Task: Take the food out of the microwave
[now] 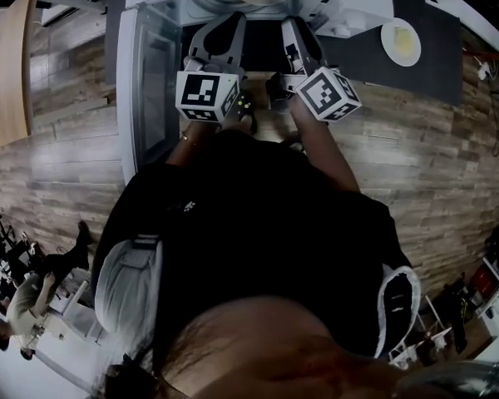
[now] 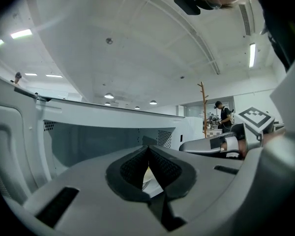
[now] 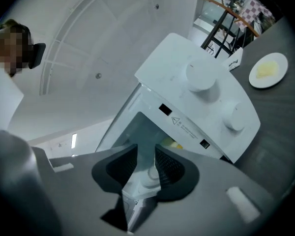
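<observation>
Here the left claw (image 2: pixel 148 148) is closed tip to tip with nothing gripped, pointing into the open white microwave (image 2: pixel 88 117). The right claw (image 3: pixel 146 156) stands partly open and empty, aimed at the same cavity, where a yellow bit of food (image 3: pixel 171 143) shows inside. Far right, a plate (image 3: pixel 268 70) sits on the dark table (image 3: pixel 285 117).

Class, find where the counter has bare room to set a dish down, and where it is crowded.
Bare: the dark counter between the microwave and the plate, and its strip in front of that plate. Crowded: the microwave's open mouth, where left gripper and right gripper both stand.
</observation>
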